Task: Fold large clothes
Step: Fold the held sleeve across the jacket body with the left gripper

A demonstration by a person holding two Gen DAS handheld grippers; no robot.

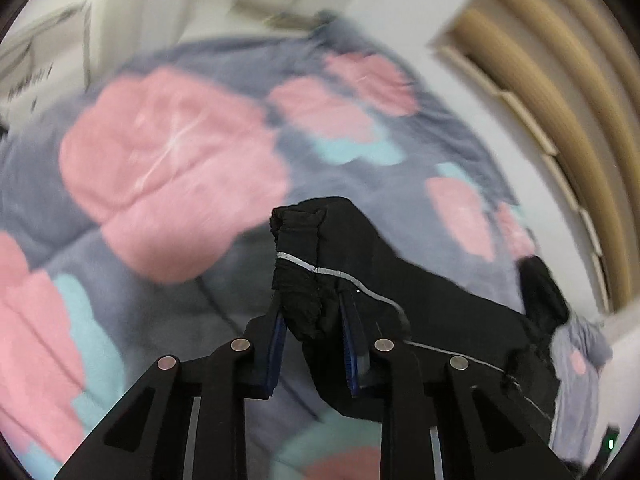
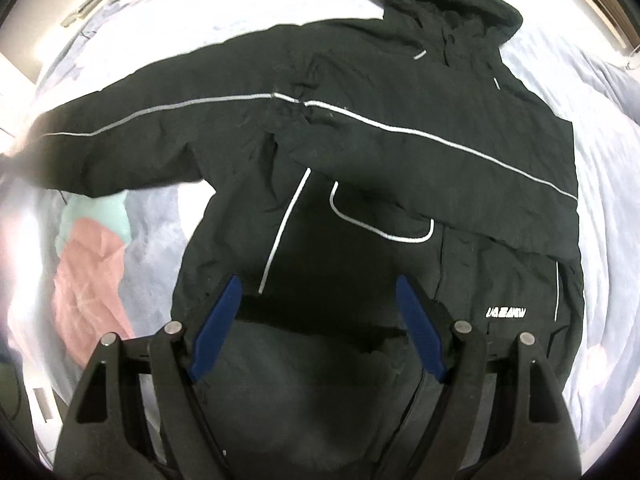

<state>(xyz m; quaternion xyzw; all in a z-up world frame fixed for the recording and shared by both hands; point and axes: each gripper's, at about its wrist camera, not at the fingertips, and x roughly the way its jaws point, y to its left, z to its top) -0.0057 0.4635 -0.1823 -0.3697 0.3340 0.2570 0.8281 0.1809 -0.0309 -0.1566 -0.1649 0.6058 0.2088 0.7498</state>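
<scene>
The black jacket lies spread front-up on the bed, ahead of the right gripper, its hood at the far end. One sleeve is folded across the chest, its grey piping running in a diagonal beyond the fingertips; the other sleeve stretches away past the left finger. A small white logo sits just outside the right finger. The right gripper's blue-padded fingers stand wide apart above the jacket's lower part, holding nothing.

In the left wrist view, the left gripper is clamped on the bunched elastic cuff of a sleeve, which pokes out beyond the fingertips, while the rest of the sleeve trails off past the right finger. Behind it spreads a blurred grey quilt with pink and pale blue patches. Tan curtains hang at the far right.
</scene>
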